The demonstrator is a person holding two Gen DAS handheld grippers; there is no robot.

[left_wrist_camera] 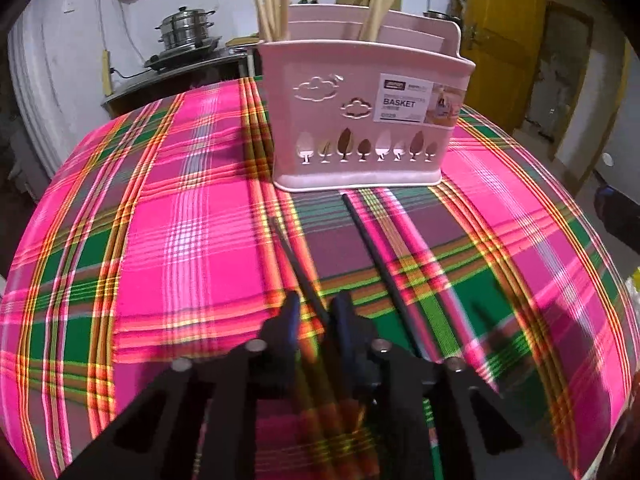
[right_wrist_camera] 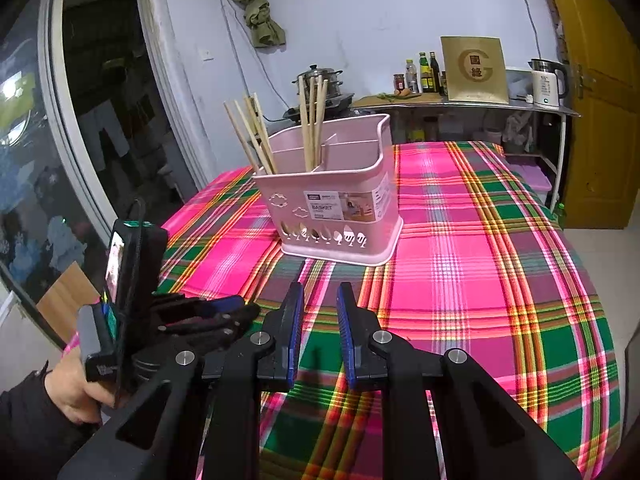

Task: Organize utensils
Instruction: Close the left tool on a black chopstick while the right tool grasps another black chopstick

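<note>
While the left hand-held gripper (left_wrist_camera: 314, 312) is clamped on a black chopstick (left_wrist_camera: 298, 262), lift it level toward the pink basket (left_wrist_camera: 360, 120) at twelve o'clock; the right hand-held gripper (right_wrist_camera: 318, 300) stands slightly parted, empty.

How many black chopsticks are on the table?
2. One black chopstick lies between the left gripper fingers; the other black chopstick lies right of it, pointing toward the pink basket.

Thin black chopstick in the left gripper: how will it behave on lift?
Probably stiff: the thin black chopstick looks straight. Probably light, being slender. Held near one end by the left gripper, it may pivot or slip; the second black chopstick lies loose alongside.
</note>
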